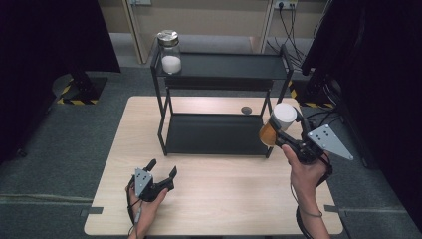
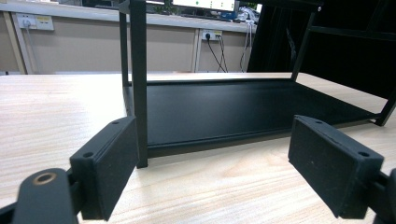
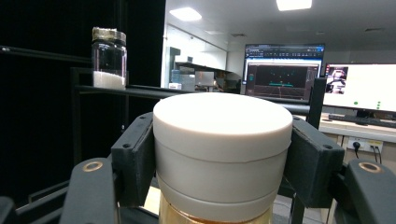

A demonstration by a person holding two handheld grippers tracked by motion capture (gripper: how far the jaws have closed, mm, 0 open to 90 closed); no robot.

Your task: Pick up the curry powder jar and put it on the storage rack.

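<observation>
— Biggest worry?

— Knocking the rack (image 1: 219, 67) on the surface (image 1: 214, 209). Tall, thin frame, with its right front post just beside the load. Probably enough to rock the glass jar (image 1: 170, 52) of white powder, parked at the top shelf's far-left corner, close to the edge.

— And the amber jar (image 1: 268, 133) itself?

— Held off the surface at the rack's right end, clamped by its white lid (image 3: 219, 140) in the right tool (image 1: 281, 123). Gripped at the lid alone, nothing under the amber body. Could slip or unscrew on a jolt, judging by that hold. Tilted too, in the high view.

— Left tool (image 1: 162, 168)?

— Pads apart, nothing between. Resting near-left on the surface, aimed at the lower shelf (image 2: 243, 107). Well apart from the load, so no help in a slip.

— Room to move?

— Plenty on the top shelf, right of the glass jar. Lower shelf bare as well, but boxed in by posts and the deck above. Low raised lip along each shelf front, to be cleared rather than scraped. Right edge of the surface close under the holding hand. Small dark disc (image 1: 246, 110) on the far side, behind the rack, out of the way.
</observation>
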